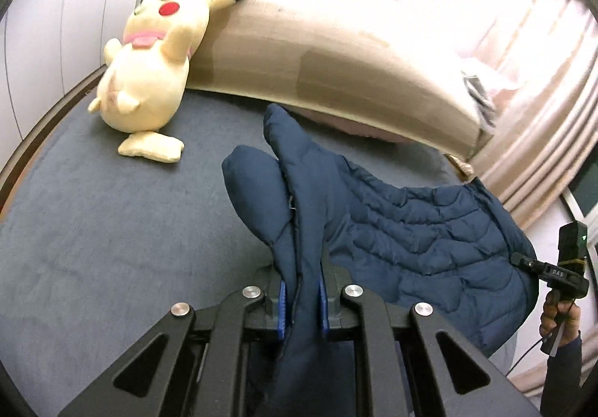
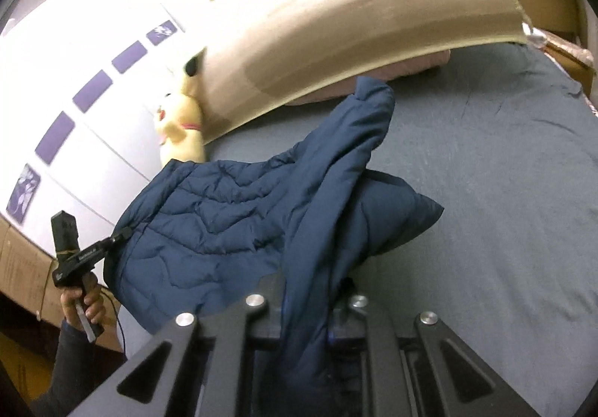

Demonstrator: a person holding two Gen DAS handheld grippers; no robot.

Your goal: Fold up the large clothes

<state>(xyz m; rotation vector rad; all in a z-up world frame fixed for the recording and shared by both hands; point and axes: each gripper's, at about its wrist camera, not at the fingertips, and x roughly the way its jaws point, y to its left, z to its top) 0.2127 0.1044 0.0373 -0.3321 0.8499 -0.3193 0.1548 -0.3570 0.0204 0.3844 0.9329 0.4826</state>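
Note:
A navy quilted puffer jacket (image 1: 418,230) hangs lifted above the grey-blue bed sheet (image 1: 112,230), stretched between both grippers. My left gripper (image 1: 302,301) is shut on a bunched edge of the jacket, blue pads pressing the fabric from both sides. In the right wrist view the same jacket (image 2: 209,215) drapes over my right gripper (image 2: 308,312), whose jaws are shut on a thick fold of it; the pads are mostly hidden by cloth. One sleeve (image 2: 370,107) trails back toward the pillow. A hand holds the other gripper's handle at each view's edge.
A long beige pillow (image 1: 336,54) lies across the head of the bed, with a pink cushion (image 2: 411,69) under it. A yellow plush toy (image 1: 149,62) leans at its left end. White wardrobe doors (image 2: 93,118) stand on one side, curtains (image 1: 542,99) on the other.

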